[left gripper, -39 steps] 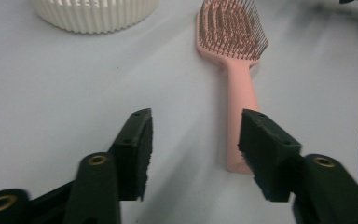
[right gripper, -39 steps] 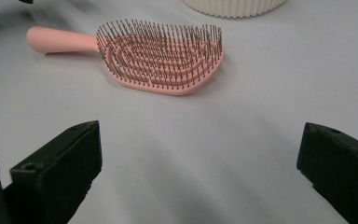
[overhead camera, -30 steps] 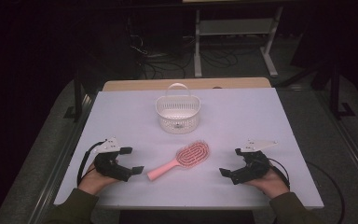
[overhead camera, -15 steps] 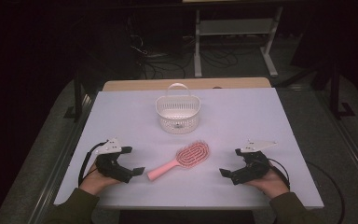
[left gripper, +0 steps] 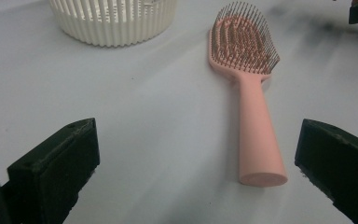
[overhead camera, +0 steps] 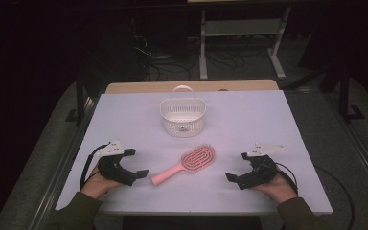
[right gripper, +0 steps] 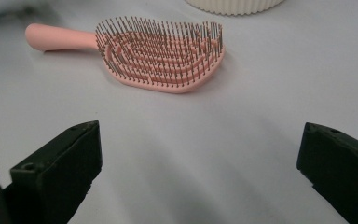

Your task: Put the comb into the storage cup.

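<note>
- The pink hairbrush lies bristles-up on the white surface, between the 2 tongs, near of the white basket.
- Left tongs rest open and empty, the handle end just ahead of them.
- Right tongs rest open too, holding nothing, facing the bristle head.
- To do this well, I would close the left tongs squarely across the handle, clear of the bristles, then lift level.

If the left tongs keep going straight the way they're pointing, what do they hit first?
Most likely the pink plastic hairbrush: its handle end lies just ahead between the open jaws of the left tongs, nearer the right-hand jaw. The white slatted basket sits farther off, to the left.
</note>
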